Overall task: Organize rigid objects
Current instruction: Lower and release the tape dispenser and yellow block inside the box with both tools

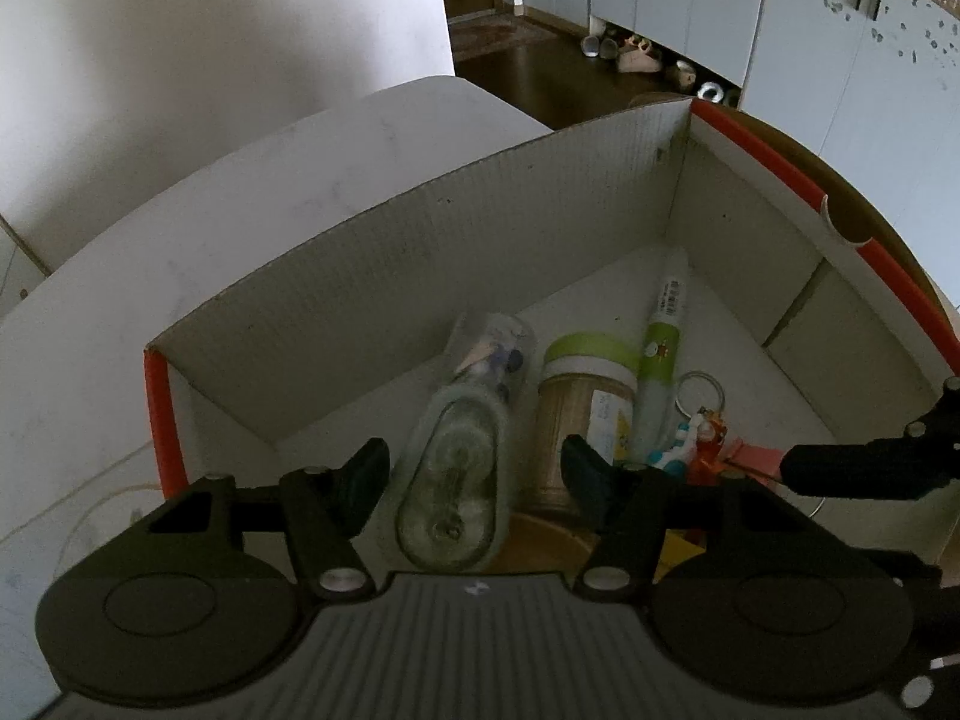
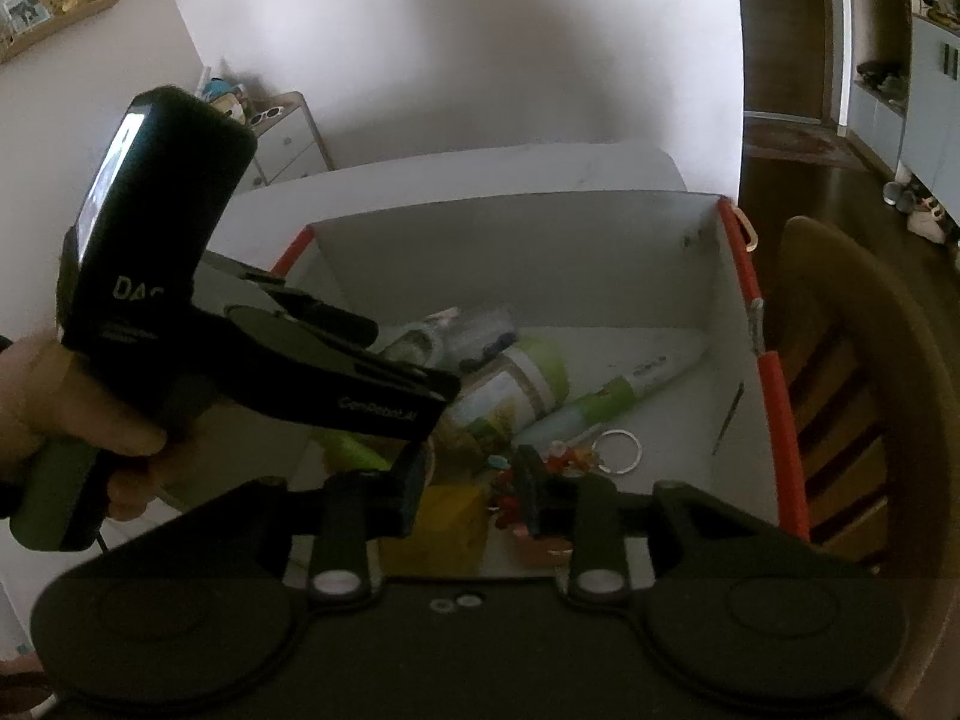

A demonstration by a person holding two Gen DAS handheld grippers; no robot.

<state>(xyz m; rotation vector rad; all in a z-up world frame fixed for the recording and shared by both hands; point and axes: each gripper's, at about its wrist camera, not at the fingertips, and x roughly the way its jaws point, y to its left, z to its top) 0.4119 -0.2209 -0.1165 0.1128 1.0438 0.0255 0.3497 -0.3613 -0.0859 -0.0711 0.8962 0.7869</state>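
A white cardboard box with orange edges holds the objects. In the left wrist view a clear glass bottle lies between the fingers of my open left gripper, which hangs over the box without squeezing it. Beside it lie a green-lidded jar, a green and white tube and a keyring figurine. In the right wrist view my right gripper is open over the box's near end, above a yellow item and the figurine. The left gripper's body crosses that view.
The box sits on a white table. A wooden chair stands right of the box. Walls, a small dresser and cabinets with shoes lie beyond.
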